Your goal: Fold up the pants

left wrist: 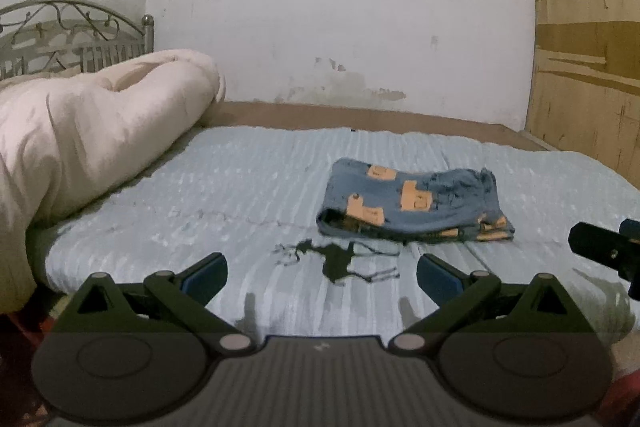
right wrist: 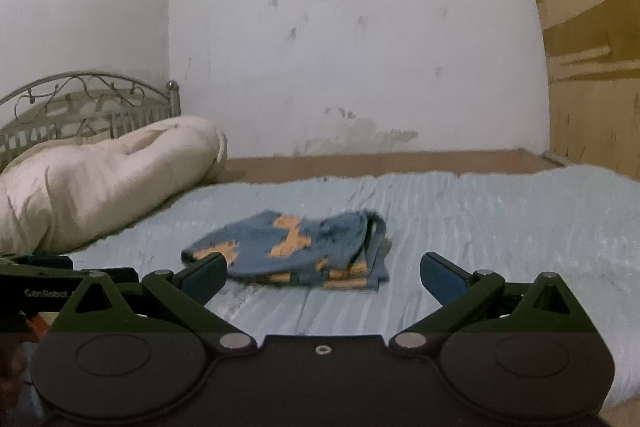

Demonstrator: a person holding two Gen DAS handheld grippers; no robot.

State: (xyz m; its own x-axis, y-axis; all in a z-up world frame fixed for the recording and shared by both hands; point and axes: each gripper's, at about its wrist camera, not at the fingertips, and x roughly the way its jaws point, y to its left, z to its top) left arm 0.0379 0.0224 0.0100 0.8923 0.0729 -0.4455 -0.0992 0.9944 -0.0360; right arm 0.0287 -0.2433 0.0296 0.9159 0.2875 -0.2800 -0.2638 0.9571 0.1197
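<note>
Right wrist view gives us the relation that matters: the pants (right wrist: 296, 251), a small blue pair with orange patches, lie already folded into a compact bundle straight ahead of our right gripper (right wrist: 323, 271), near its fingers but apart from them, with the bundle's long axis running left to right across our line of reach. From the left wrist view the same pants (left wrist: 412, 205) sit ahead and to the right of our left gripper (left wrist: 320, 273), farther off, so we judge the right hand the nearer one for any last tidy or press. Both pairs of fingers stand spread wide with nothing between them. The right gripper's dark tip (left wrist: 604, 247) shows at the edge of the left view. The bundle rests on a pale blue ribbed bedspread (left wrist: 200, 187) with a dark mark (left wrist: 338, 261) just before it. A cream duvet (left wrist: 92, 131) is heaped at the left, before a metal headboard (left wrist: 76, 35), a scuffed white wall (left wrist: 340, 7) and a plywood panel (left wrist: 588, 47).
</note>
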